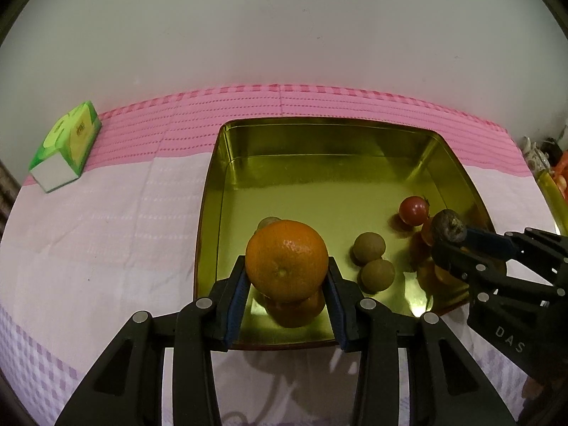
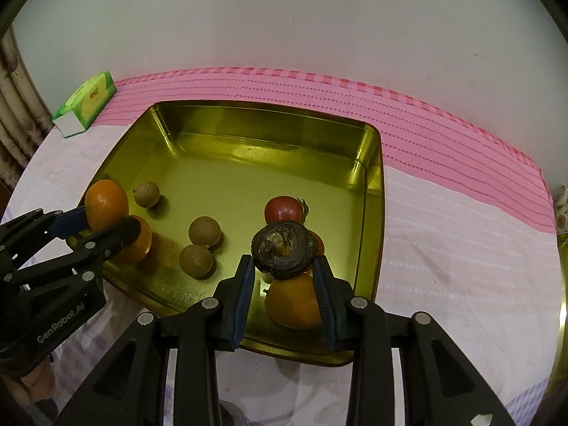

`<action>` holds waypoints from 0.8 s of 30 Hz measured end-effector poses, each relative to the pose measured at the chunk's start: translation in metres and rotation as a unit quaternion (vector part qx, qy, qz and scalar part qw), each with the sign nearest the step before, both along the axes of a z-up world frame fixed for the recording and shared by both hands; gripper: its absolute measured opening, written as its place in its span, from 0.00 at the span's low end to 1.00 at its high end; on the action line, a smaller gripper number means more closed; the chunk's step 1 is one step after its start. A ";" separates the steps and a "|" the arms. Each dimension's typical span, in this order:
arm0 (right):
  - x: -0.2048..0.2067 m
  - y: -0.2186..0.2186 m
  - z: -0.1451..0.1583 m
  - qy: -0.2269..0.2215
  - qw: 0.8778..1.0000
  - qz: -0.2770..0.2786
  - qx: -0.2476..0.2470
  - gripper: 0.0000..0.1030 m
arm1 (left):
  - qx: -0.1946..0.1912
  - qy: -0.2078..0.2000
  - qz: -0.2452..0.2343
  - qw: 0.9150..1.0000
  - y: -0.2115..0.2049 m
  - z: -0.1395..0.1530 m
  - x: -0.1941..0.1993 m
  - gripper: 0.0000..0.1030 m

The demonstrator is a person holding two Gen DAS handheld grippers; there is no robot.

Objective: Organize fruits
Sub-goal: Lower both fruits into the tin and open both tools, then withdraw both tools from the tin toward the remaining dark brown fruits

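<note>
A gold metal tray (image 1: 319, 135) (image 2: 248, 120) sits on the pink cloth. My left gripper (image 1: 287, 273) (image 2: 106, 225) is shut on an orange (image 1: 287, 261) (image 2: 105, 203), held just above the tray's near left part. My right gripper (image 2: 284, 262) (image 1: 449, 239) is shut on a dark wrinkled fruit (image 2: 284, 250) (image 1: 449, 230) above the tray's right side. In the tray lie three small brown round fruits (image 1: 369, 246) (image 2: 204, 230), a red tomato (image 1: 413, 210) (image 2: 283, 208) and another orange (image 2: 293, 303) under the right gripper.
A green tissue box (image 1: 65, 145) (image 2: 85, 103) lies at the far left on the cloth. A white wall (image 1: 284, 35) stands behind the table. Some clutter (image 1: 543, 163) shows at the right edge.
</note>
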State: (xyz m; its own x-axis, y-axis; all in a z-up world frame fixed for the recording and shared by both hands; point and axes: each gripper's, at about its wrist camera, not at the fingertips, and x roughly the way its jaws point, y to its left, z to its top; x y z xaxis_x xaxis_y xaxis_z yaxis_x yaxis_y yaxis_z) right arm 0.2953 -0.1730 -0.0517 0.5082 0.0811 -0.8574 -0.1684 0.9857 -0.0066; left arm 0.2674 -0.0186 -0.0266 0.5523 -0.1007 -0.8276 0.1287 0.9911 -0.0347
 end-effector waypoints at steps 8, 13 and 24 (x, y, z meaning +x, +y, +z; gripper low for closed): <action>-0.006 -0.003 0.002 0.000 1.000 -0.004 0.005 0.35 | 0.006 0.001 0.002 1.000 -0.001 -0.001 0.000 0.43; -0.015 -0.004 0.009 -0.006 1.000 -0.006 0.010 0.35 | 0.006 0.005 -0.003 1.000 -0.006 0.000 -0.004 0.49; -0.072 -0.011 0.035 -0.029 0.999 -0.011 0.031 0.35 | 0.018 -0.016 -0.008 1.000 -0.011 0.021 -0.046 0.52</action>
State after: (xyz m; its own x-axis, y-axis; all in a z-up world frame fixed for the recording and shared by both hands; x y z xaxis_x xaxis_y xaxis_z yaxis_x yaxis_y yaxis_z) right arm 0.2232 -0.1836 -0.0170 0.5595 0.1219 -0.8198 -0.1482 0.9879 0.0458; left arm 0.2219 -0.0300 -0.0060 0.5770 -0.0800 -0.8129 0.1452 0.9894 0.0057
